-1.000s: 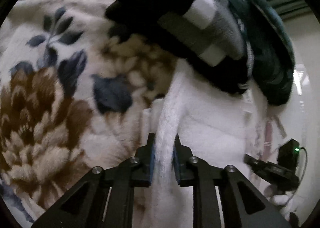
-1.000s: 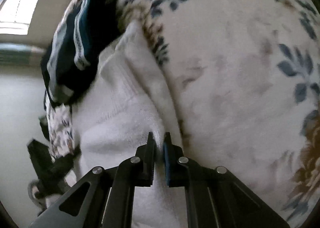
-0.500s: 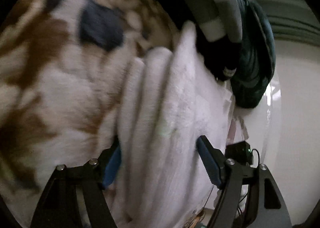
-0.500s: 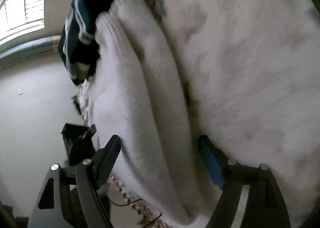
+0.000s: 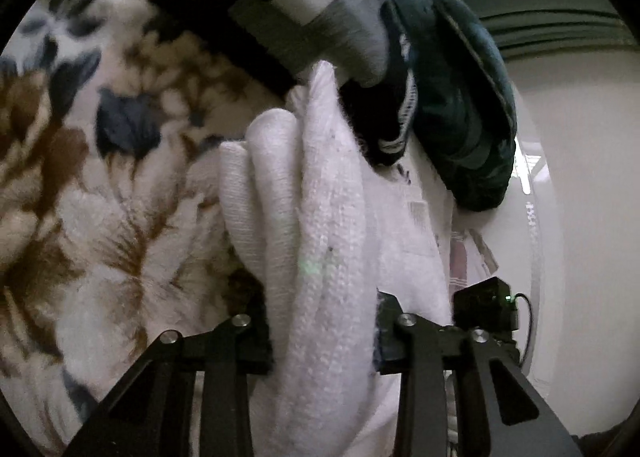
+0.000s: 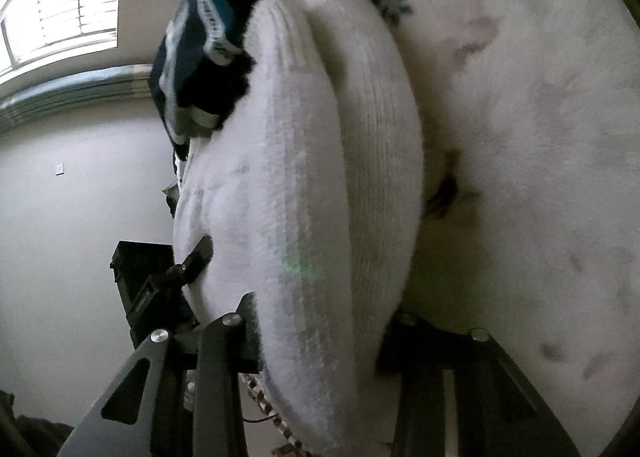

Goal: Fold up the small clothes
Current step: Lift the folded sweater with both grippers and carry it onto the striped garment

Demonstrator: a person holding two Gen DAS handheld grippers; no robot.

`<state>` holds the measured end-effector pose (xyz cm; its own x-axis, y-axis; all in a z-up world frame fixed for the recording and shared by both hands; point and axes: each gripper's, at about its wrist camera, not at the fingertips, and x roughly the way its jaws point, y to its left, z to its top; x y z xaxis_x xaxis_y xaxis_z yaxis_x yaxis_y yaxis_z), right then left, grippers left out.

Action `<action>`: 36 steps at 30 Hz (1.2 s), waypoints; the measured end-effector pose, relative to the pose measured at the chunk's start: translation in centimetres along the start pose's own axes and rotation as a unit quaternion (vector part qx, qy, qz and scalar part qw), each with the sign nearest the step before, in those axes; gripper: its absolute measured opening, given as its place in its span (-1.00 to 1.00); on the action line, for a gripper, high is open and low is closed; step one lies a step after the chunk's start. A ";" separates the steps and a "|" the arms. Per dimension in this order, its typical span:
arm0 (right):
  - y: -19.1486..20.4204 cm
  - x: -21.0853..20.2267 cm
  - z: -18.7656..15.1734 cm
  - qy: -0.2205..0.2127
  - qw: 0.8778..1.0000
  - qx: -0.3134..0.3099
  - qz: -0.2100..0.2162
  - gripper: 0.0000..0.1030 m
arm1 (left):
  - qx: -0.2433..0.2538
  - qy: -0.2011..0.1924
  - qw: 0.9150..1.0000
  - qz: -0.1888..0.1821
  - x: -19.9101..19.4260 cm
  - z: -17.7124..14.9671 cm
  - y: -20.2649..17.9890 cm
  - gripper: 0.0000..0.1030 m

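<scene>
A white knitted garment (image 5: pixel 320 241) lies folded in thick layers on the floral blanket (image 5: pixel 100 217). My left gripper (image 5: pixel 324 331) has its jaws pressed against the folded bundle from both sides. In the right wrist view the same white garment (image 6: pixel 320 185) fills the gap of my right gripper (image 6: pixel 320 331), whose jaws also press on the thick fold. The other gripper (image 6: pixel 160 285) shows at the garment's far edge.
A dark pile of clothes with grey and white stripes (image 5: pixel 320 29) and a dark teal garment (image 5: pixel 464 105) lies just beyond the white one. The blanket's edge, a white wall (image 6: pixel 80 185) and a window (image 6: pixel 60 5) are beyond.
Both grippers were pinched on single edges a second ago, then opened wide. Now they have closed in on the thick folded bundle, which has been doubled over.
</scene>
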<state>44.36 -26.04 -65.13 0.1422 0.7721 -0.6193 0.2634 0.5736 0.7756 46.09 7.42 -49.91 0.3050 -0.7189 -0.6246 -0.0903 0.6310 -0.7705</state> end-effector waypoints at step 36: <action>19.4 3.2 23.8 -0.091 0.994 -0.065 0.013 -0.27 | 0.037 -0.036 0.998 0.024 -1.0 28.8 -2.9 -0.42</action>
<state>72.60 -18.94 -54.98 0.3202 0.7314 -0.6021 0.1342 0.5942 0.7931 73.39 14.68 -43.42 0.3693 -0.6661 -0.6480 -0.0367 0.6863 -0.7264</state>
